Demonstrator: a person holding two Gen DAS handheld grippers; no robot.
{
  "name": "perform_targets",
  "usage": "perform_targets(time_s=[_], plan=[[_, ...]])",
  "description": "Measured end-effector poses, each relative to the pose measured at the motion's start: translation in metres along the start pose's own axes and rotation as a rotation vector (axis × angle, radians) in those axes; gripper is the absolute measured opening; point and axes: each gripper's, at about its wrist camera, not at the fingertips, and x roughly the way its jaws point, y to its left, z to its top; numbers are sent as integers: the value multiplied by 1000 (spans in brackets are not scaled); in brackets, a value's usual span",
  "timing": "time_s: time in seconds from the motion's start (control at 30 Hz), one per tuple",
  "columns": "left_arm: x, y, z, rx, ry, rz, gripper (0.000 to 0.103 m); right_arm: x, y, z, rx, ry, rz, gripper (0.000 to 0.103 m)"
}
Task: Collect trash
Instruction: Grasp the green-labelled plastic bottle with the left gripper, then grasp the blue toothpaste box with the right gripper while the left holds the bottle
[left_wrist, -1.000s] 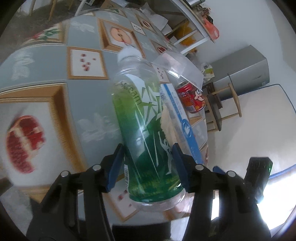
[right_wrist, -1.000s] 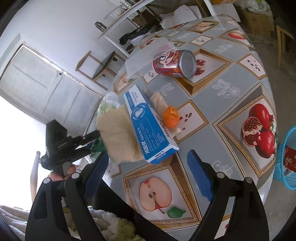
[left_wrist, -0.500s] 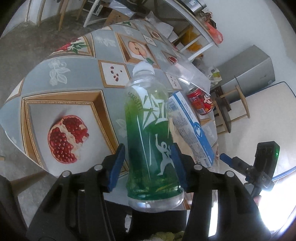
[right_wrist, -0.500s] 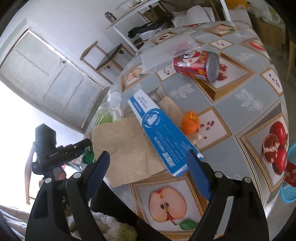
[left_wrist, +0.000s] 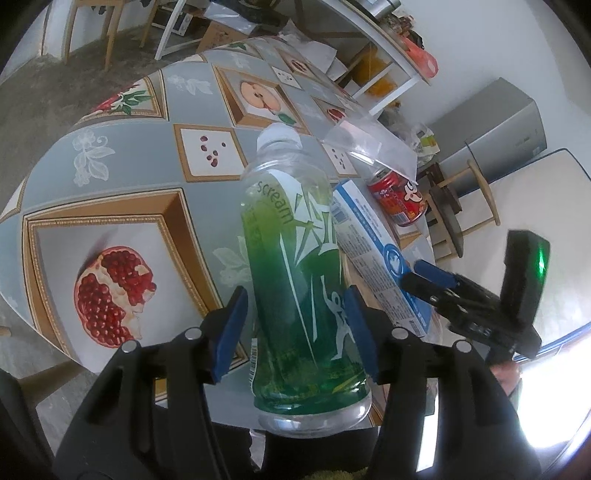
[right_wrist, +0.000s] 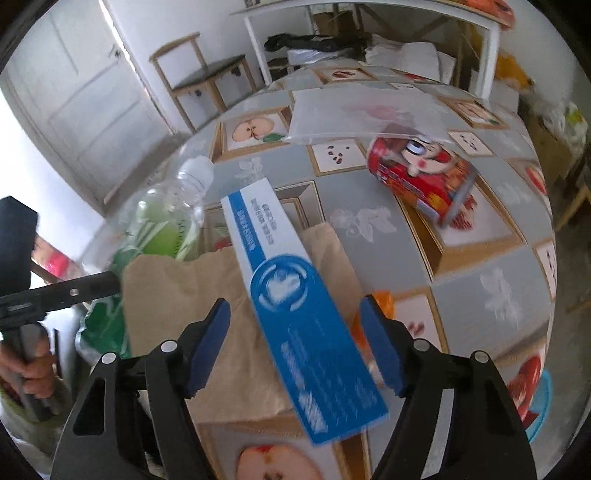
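My left gripper (left_wrist: 295, 332) is shut on a clear bottle with a green label (left_wrist: 295, 258), holding it tilted over the near edge of the fruit-patterned table (left_wrist: 110, 166). The bottle (right_wrist: 162, 229) also shows at the left of the right wrist view. A blue and white carton (right_wrist: 288, 288) lies on brown paper (right_wrist: 177, 295). My right gripper (right_wrist: 295, 343) straddles the carton's near half. Its jaws are closing, but the pads stand clear of the carton's sides. From the left wrist, the right gripper (left_wrist: 436, 277) shows at the carton (left_wrist: 373, 251).
A red drink can (right_wrist: 421, 181) lies on its side farther back, with a clear plastic bag (right_wrist: 362, 107) leaning over it. An orange peel (right_wrist: 384, 299) sits right of the carton. A blue basket (right_wrist: 539, 406) stands below the table's right edge. Chairs and shelves ring the table.
My right gripper has swung over the carton, rolled to line up with it, and narrowed its jaws. The left gripper has kept the bottle and barely moved.
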Motion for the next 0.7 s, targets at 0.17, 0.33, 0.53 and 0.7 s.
perform_targets(time_s=[0.17,0.33,0.53,0.7], plan=[[-4,5,0,-18,-5,-5,51,15,11,10,-63,42,-21,59],[-12,11,3,-42,-28,-37,51,14,17,10,-92,33,-49,52],[-13,13,20,-71,-43,-41,63,0,13,8,-59,2,-32,49],[1,8,45,-57,-12,-9,71,-12,7,5,-11,-16,-5,48]])
